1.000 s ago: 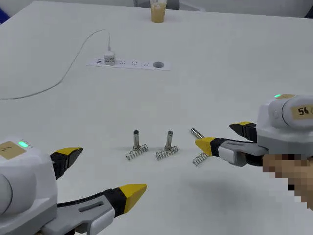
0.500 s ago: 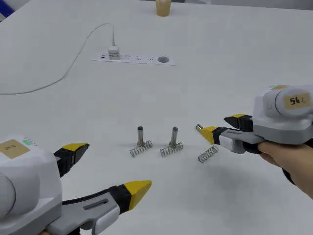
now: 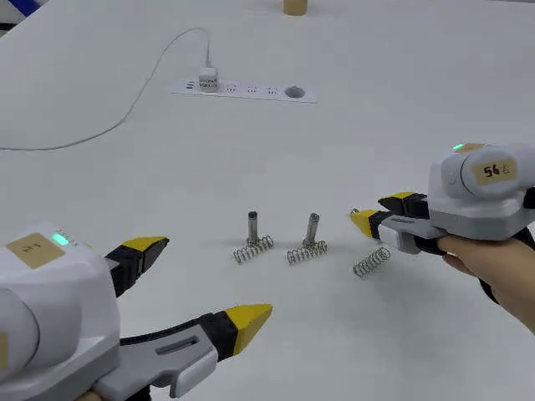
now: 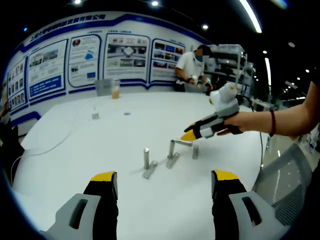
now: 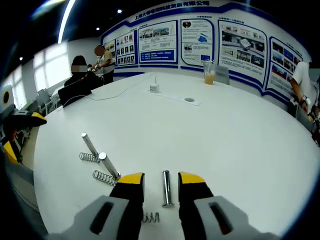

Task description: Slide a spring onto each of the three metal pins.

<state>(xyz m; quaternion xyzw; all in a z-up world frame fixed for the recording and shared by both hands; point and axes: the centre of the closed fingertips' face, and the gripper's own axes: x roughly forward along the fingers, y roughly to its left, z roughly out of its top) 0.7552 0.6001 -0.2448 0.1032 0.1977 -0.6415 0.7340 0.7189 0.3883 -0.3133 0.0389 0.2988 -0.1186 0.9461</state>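
Observation:
Two metal pins (image 3: pixel 252 225) (image 3: pixel 312 227) stand upright mid-table, and a spring (image 3: pixel 253 249) (image 3: pixel 307 252) lies at the foot of each. A third spring (image 3: pixel 372 261) lies further right. The third pin (image 5: pixel 166 187) lies between the narrowly parted jaws of my right gripper (image 5: pixel 161 179) (image 3: pixel 378 209), with a gap on both sides. In the head view just its end (image 3: pixel 354 212) pokes past the yellow tip. My left gripper (image 3: pixel 201 282) (image 4: pixel 165 176) hovers wide open and holding nothing, near the front left, well short of the pins.
A white power strip (image 3: pixel 244 88) with a plugged-in adapter (image 3: pixel 208 79) and a trailing cable (image 3: pixel 125 117) lies farther back. A cup (image 3: pixel 294 7) stands at the far edge. People (image 5: pixel 85 70) are at the table's far side.
The head camera has shifted, moving everything down and to the right. My right gripper has moved forward along the lying pin, which now sits between its jaws. The left gripper stays open.

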